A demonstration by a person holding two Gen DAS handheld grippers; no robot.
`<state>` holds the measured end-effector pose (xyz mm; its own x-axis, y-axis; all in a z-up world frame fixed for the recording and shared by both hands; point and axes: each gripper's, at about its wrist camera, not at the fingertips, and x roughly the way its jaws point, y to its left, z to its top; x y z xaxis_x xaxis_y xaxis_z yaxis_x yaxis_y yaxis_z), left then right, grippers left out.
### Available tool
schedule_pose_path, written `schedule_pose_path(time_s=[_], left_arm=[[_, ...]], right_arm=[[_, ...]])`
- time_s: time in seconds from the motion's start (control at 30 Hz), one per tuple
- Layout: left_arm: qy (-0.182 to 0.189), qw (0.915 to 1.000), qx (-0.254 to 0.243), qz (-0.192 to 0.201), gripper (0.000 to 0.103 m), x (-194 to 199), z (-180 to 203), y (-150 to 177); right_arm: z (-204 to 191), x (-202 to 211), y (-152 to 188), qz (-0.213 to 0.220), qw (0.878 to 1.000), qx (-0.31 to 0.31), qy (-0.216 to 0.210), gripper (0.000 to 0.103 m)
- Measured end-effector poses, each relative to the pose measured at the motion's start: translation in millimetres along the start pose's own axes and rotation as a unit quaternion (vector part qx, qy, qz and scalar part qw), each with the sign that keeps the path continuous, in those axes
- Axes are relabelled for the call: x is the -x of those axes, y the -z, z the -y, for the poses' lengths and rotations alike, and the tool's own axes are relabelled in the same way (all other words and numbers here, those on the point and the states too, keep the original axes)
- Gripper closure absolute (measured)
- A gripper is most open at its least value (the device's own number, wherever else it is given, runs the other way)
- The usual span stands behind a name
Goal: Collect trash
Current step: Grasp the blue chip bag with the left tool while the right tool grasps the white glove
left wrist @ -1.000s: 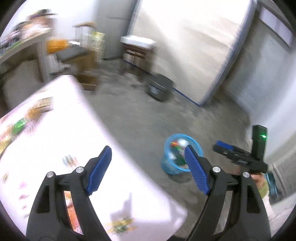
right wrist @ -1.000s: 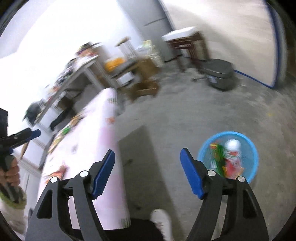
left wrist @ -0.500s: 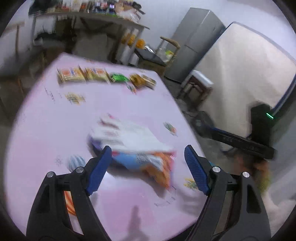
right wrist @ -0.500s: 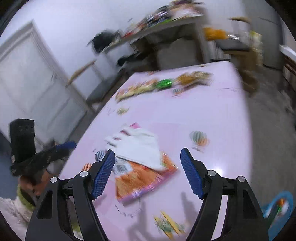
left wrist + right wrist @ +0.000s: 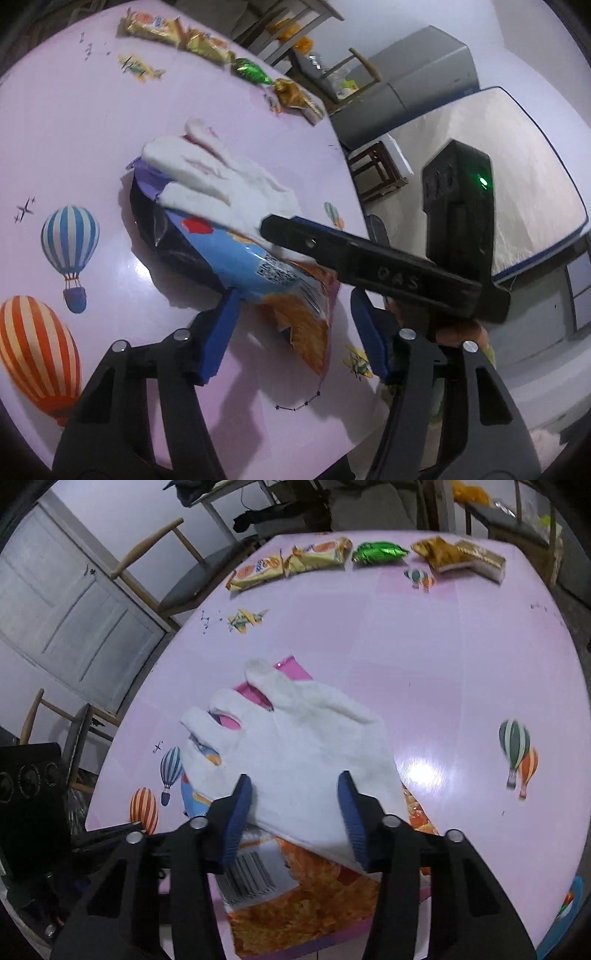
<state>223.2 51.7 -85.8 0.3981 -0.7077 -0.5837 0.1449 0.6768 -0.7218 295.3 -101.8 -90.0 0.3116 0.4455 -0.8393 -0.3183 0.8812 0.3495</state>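
Observation:
A white glove [image 5: 306, 738] lies flat on a blue and orange chip bag [image 5: 295, 908] on the pink table [image 5: 443, 672]; a pink wrapper [image 5: 291, 666] peeks out beneath the glove's fingers. My right gripper [image 5: 293, 797] straddles the glove's cuff. Its jaws are closing, and the cuff is still flat and unpinched. My left gripper [image 5: 295, 328] is over the bag's [image 5: 258, 266] near end, jaws closing, the bag's orange corner between the pads and the right pad apart from it. The right gripper's finger [image 5: 369, 258] crosses the left wrist view, its tip on the glove [image 5: 221, 181].
Yellow snack packets [image 5: 288, 565], a green one [image 5: 380, 552] and gold ones [image 5: 458, 559] line the table's far edge. A blue basket [image 5: 570, 901] shows past the table's right edge. A chair [image 5: 192, 579] stands at the far left corner; a grey fridge [image 5: 424, 74] stands beyond.
Both grippers swung from the floor and blue basket over to the table and came down onto the glove and chip bag. Both pairs of jaws stand narrower than before.

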Motion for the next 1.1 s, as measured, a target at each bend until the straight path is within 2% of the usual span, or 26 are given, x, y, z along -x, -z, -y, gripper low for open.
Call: schedule_pose_path(time_s=[0.2,0.3,0.4,0.6,0.93,1.03,1.07,1.1], left_arm=[[-0.009,0.9993,0.037,-0.002,0.066,-5,-17,-2],[-0.018,0.9984,0.054,-0.005,0.071,-6,-22,-4],[-0.025,0.9985,0.049,-0.001,0.079,-5,-22,-3],[-0.027,0.9992,0.029,0.007,0.085,1,-18,-2],[-0.017,0.9998,-0.007,0.011,0.093,11,-1,-4],[-0.014,0.9995,-0.026,0.007,0.095,10,5,-2],[-0.014,0.9993,-0.033,0.006,0.095,9,7,-2],[-0.011,0.999,-0.043,0.004,0.095,9,11,-1]], right_arm=[[3,0,10,-0.002,1.0,-0.029,-0.003,0.085],[-2,-5,14,-0.005,1.0,-0.022,0.008,0.092],[-8,-7,16,0.0,1.0,-0.011,0.024,0.098],[-9,1,17,0.021,0.999,-0.017,0.018,0.101],[2,44,23,0.071,0.997,-0.027,-0.006,0.102],[6,47,24,0.065,0.998,-0.022,-0.013,0.097],[6,46,24,0.056,0.998,-0.015,-0.022,0.082],[5,44,24,0.05,0.998,-0.009,-0.027,0.061]])
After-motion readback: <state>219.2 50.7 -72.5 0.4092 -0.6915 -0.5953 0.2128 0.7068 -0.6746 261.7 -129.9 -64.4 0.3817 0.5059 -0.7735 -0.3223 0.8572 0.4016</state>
